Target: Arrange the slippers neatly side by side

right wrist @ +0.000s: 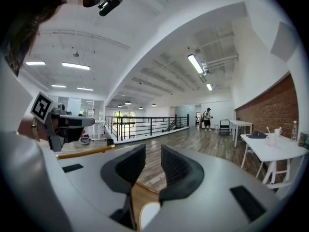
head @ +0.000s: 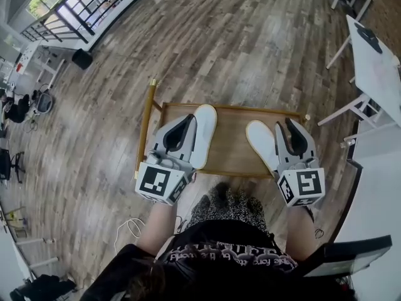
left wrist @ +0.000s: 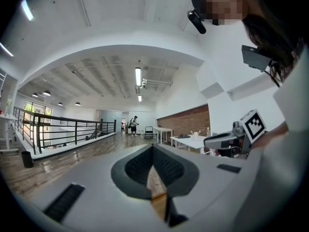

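Two white slippers lie on a low wooden tray (head: 230, 140), toes pointing away from me. The left slipper (head: 205, 133) is at the tray's left, the right slipper (head: 261, 142) at its right, with a gap of bare wood between them. My left gripper (head: 190, 119) hovers over the left slipper's outer side, shut with nothing in it; its jaws meet in the left gripper view (left wrist: 153, 153). My right gripper (head: 289, 123) hangs just right of the right slipper, open and empty (right wrist: 152, 161). That slipper's white toe (right wrist: 148, 216) shows below its jaws.
The tray has a brass rail (head: 145, 130) along its left side. White tables (head: 376, 68) stand at the right, a black bin (head: 82, 58) and a railing (head: 81, 8) at the upper left. A white cable (head: 128, 227) lies on the wood floor near my feet.
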Demonstrator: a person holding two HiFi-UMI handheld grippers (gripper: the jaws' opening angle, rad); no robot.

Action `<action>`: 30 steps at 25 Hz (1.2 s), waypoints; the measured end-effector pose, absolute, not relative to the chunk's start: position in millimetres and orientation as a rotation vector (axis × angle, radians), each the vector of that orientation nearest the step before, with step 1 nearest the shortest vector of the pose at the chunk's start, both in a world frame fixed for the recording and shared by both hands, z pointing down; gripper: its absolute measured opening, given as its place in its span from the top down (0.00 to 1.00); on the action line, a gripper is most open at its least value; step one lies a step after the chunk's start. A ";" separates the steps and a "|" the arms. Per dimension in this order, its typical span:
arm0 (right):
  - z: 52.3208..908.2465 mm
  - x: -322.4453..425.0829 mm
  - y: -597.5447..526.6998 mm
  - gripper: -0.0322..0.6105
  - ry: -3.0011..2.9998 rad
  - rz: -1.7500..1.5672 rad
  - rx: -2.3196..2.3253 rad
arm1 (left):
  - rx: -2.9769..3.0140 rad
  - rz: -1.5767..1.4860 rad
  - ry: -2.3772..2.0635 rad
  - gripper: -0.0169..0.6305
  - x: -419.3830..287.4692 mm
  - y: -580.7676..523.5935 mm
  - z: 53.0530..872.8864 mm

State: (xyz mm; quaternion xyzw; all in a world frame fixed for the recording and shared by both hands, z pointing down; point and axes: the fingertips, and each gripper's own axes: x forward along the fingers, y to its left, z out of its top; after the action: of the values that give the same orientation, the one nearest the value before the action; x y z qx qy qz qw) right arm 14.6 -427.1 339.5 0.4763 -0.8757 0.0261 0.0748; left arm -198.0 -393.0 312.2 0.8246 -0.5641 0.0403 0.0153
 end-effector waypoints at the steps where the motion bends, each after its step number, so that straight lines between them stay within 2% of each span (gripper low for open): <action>1: 352.8 17.9 -428.2 0.81 -2.606 0.098 1.394 | 2.553 0.138 -1.755 0.99 -198.9 -393.3 315.6; 14: 562.4 58.0 -423.4 0.78 -2.265 0.411 1.001 | 2.529 0.236 -1.661 0.99 -186.0 -397.6 368.9; 24: 627.5 60.1 -432.7 0.77 -2.104 0.440 0.870 | 2.520 0.276 -1.640 0.99 -189.1 -396.7 386.9; 30: 627.9 53.9 -426.5 0.91 -2.065 0.367 0.889 | 2.508 0.322 -1.638 0.98 -190.6 -394.1 393.6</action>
State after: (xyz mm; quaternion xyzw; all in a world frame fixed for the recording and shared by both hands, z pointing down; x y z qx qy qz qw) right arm 53.9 -426.5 627.9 0.3544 -0.8234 0.1463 0.4184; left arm -190.6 -394.1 393.6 0.8308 -0.5425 0.1065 0.0645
